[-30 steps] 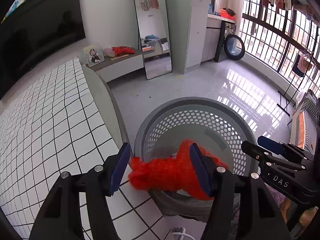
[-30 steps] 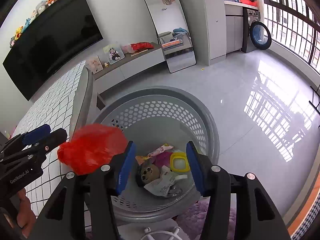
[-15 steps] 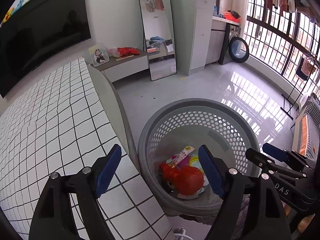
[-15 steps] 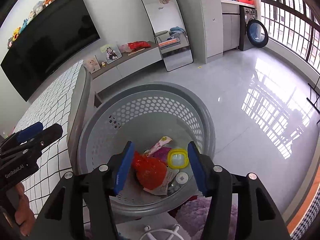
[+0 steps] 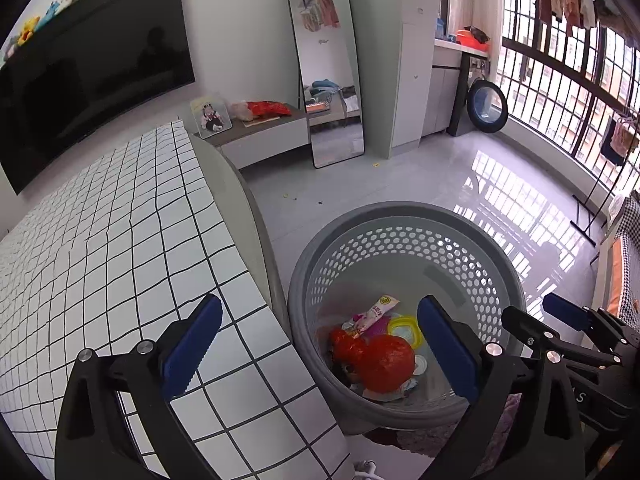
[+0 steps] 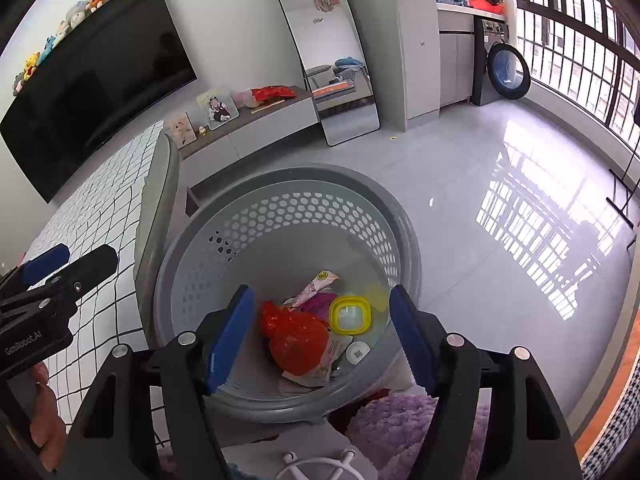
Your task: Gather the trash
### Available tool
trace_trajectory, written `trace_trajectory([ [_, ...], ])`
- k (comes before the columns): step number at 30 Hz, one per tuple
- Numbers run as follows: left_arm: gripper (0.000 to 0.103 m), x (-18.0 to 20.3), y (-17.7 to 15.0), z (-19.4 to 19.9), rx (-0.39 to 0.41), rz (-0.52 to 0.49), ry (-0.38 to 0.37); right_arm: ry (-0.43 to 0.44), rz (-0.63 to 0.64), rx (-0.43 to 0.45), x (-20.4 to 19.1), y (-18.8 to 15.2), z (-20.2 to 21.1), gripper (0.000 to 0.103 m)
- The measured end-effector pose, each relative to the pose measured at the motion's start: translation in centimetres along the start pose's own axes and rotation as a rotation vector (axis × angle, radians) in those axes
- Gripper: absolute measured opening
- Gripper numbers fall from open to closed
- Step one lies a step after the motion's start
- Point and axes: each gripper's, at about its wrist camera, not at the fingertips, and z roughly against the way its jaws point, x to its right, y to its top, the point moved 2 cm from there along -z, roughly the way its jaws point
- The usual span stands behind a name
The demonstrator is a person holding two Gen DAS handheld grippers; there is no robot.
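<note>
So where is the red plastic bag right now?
In both wrist views the red plastic bag lies at the bottom of the grey basket, beside the yellow lid.

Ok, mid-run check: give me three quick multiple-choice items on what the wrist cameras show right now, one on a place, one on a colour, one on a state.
1. Where is the red plastic bag?
A. on the checked bedcover
B. inside the grey basket
C. on the floor by the mirror

2. What colour is the square lid in the basket?
A. yellow
B. blue
C. black

3. What is between the left gripper pads?
A. the red bag, pinched
B. a snack wrapper
C. nothing, the jaws are opening

Key:
1 B, the bag lies on the other litter at the basket's bottom.
2 A, its rim is bright yellow.
3 C, the blue pads stand wide apart with only the basket far below.
</note>
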Motion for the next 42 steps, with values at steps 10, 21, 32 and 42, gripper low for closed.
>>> trace_trajectory([
  [10,0.097,-0.44,-0.17,0.13,0.003,0.005,0.022,-0.001,-0.002,0.005,0.05,-0.06,0.17,0.069],
  [21,0.097,-0.48,-0.23,-0.09,-0.006,-0.003,0.034,-0.005,-0.001,0.004,0.02,-0.05,0.25,0.069],
  [32,0.097,-0.37,-0.17,-0.06,-0.006,-0.012,0.044,-0.003,-0.004,0.005,0.17,-0.08,0.24,0.069],
  [42,0.097,-0.14,-0.20,-0.12,-0.009,-0.026,0.045,-0.005,-0.005,0.007,0.18,-0.14,0.26,0.069],
])
